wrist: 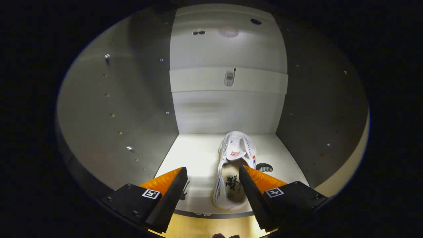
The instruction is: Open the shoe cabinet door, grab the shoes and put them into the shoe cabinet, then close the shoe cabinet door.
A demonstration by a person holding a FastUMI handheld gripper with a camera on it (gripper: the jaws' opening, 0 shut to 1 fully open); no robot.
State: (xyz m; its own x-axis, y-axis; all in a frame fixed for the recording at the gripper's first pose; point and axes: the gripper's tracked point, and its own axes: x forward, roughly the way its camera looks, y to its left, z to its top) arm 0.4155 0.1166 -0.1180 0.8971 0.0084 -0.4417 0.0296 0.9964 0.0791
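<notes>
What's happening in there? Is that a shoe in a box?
That is the inside of a shoe cabinet, seen through its open front. A person is working a handheld gripper, and its fingers are spread open. A white sneaker lies on the cabinet's floor, toe toward the back wall. It sits between the fingers, close against the right one, but they are not squeezing it. So the shoe is in the cabinet, and the door has not been closed yet.

wood-grain floor (198,228) lies near, just below my fingers | grey panels stand to my left (115,115) and right (317,109) | pale back wall (228,112) far ahead, a lighter band across it | round lamp (228,31) glows high up, far | light falls bright below it
</notes>
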